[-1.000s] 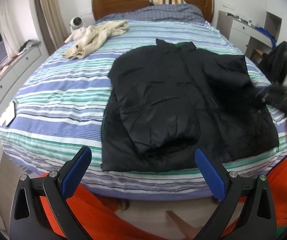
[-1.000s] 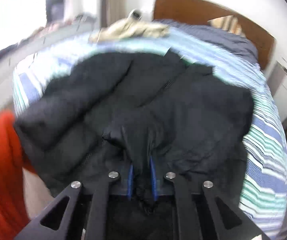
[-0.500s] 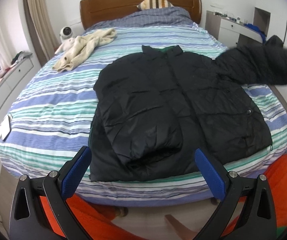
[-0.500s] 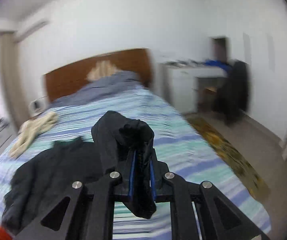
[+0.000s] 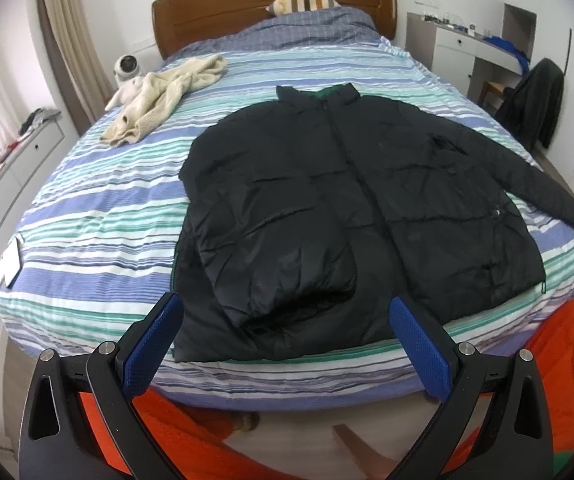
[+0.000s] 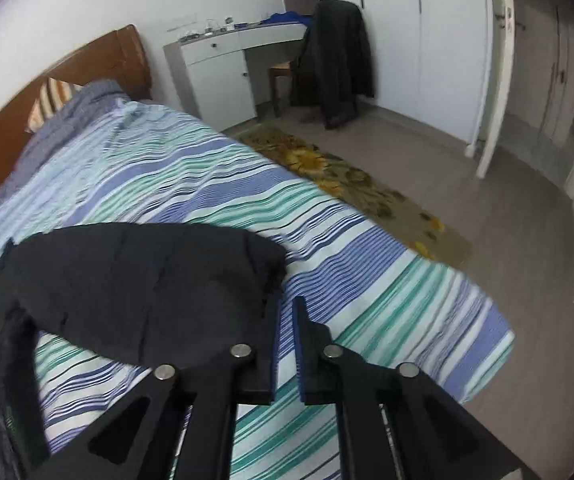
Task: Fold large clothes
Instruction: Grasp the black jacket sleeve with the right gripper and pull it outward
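Note:
A black puffer jacket [image 5: 351, 208] lies face up on the striped bed [image 5: 99, 216]. Its left sleeve is folded across the chest; its right sleeve [image 5: 527, 176] stretches out toward the bed's right edge. My left gripper [image 5: 285, 324] is open and empty, held off the foot of the bed just short of the jacket's hem. In the right wrist view the outstretched sleeve [image 6: 147, 280] lies flat on the bed. My right gripper [image 6: 285, 312] sits just beside the cuff with its jaws nearly together, a narrow gap showing bedsheet and no cloth between them.
A beige garment [image 5: 163, 92] and a small white camera [image 5: 127, 68] lie at the bed's far left. A white desk [image 6: 227, 64] and a chair draped with a dark coat [image 6: 335, 60] stand right of the bed, with a floral rug [image 6: 351, 184] on the floor.
The right gripper carried the right sleeve up off the jacket body and out to the right, laid it flat and let it go. The left gripper stayed open and hardly moved.

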`<control>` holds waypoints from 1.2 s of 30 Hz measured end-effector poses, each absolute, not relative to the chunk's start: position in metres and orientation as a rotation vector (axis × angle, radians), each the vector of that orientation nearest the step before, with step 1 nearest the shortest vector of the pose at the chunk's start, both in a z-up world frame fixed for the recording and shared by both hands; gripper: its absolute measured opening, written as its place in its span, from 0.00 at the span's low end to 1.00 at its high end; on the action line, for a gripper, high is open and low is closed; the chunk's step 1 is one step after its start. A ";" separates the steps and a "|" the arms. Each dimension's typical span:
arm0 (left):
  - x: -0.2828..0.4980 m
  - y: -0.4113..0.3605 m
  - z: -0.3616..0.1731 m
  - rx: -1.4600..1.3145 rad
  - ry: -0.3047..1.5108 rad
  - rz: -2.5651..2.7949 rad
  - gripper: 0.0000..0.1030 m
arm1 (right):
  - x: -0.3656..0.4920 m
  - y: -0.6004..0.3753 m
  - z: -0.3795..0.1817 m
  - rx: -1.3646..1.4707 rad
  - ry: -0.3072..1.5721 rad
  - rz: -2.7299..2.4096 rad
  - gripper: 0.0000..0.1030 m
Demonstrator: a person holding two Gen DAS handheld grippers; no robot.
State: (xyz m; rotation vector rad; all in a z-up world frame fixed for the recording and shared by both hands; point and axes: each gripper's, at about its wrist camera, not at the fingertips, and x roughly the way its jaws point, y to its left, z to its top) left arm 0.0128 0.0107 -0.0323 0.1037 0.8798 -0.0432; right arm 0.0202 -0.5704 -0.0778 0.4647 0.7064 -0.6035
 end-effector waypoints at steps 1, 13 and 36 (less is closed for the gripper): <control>0.013 0.010 -0.034 0.104 0.884 -0.049 1.00 | 0.022 -0.569 -0.076 0.475 0.696 -0.587 0.49; 0.007 0.016 -0.038 0.085 0.884 -0.024 1.00 | 0.063 -0.587 -0.120 0.660 0.745 -0.540 0.21; 0.009 0.036 -0.061 0.173 0.902 0.007 1.00 | 0.046 -0.569 -0.127 0.552 0.803 -0.659 0.23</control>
